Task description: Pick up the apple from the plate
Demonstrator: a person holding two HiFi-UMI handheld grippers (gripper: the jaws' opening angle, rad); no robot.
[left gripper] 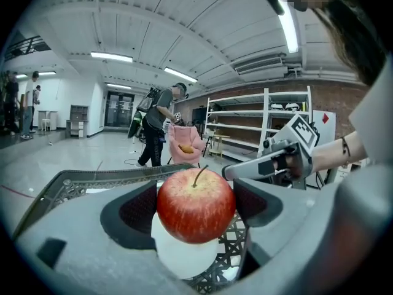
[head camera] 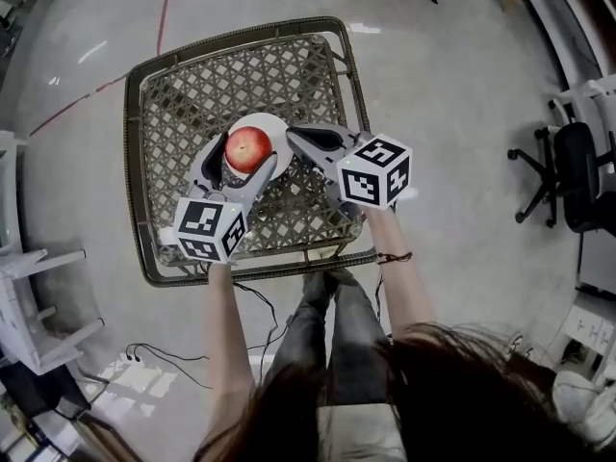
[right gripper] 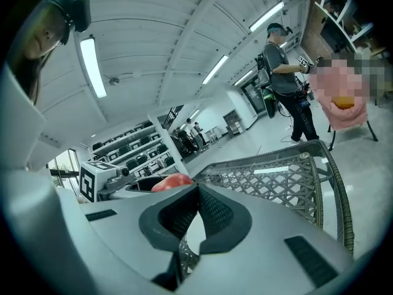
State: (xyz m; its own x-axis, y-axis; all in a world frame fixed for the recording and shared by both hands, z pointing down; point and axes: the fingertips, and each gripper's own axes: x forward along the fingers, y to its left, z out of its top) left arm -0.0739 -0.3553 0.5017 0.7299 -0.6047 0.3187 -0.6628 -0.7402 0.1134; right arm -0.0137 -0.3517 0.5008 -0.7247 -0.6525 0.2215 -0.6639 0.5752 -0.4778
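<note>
The apple (head camera: 248,148) is over the white plate (head camera: 279,129), which sits about the middle of the lattice table (head camera: 192,85), a little nearer the far edge than the near one. The left gripper (head camera: 247,159) reaches in from the near-left corner and is clamped on the apple. In the left gripper view both dark pads (left gripper: 138,211) press against the fruit's sides at about its widest part, with the stem upright between them. Whether the underside has cleared the plate or rests on it I cannot tell; the plate's white shows directly beneath it. The right gripper (head camera: 294,135) has its jaws together at the tips with nothing between them. It hovers just beside the plate's right edge, near the apple but apart from it.

The step in hand looks like the lift itself. The grip seems well placed, so the move calls for a straight rise with the left gripper held level. A round, smooth apple can pivot between two pads if the tool tilts, and it can slide out downward if the squeeze eases. The pressure should be firm enough to carry the weight without bruising the skin. The plate looks light and stands on an open weave, so any sideways drag could skid it toward an edge. The right gripper is best kept clear of the path, though it is close enough to steady the plate's rim if the plate shifts.
</note>
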